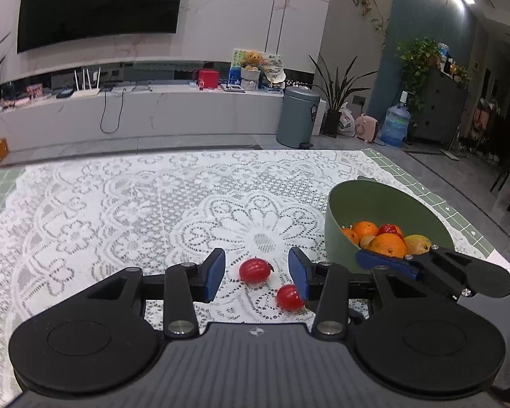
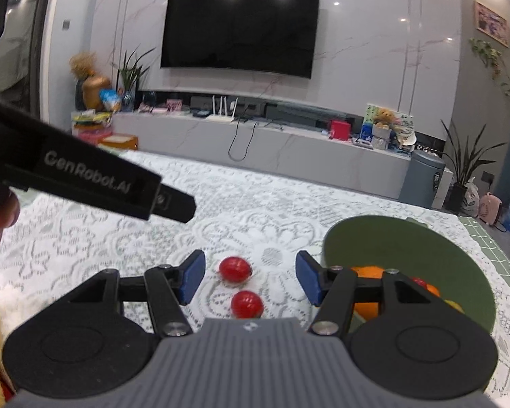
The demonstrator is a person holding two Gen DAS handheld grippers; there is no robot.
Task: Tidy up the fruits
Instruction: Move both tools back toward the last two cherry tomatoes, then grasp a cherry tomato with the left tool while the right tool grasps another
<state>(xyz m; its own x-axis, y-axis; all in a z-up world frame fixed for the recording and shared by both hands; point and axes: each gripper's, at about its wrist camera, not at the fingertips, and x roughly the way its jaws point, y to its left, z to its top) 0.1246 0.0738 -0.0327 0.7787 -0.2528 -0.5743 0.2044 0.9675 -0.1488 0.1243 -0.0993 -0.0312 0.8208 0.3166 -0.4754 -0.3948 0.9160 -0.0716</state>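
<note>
Fruits: oranges (image 1: pixel 387 244), red and yellow pieces in green bowl (image 1: pixel 367 197) | two red fruits (image 1: pixel 255 270) loose on worktop (image 1: pixel 119 204) | left gripper (image 1: pixel 256 273), right gripper (image 2: pixel 250 277): fingers apart, holding nothing

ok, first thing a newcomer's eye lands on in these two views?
Two small glossy red tomato-like fruits lying loose on the white lace tablecloth, right in front of the open left gripper. Next, at the right, the tilted sage-green bowl holding oranges and other fruit.
</note>
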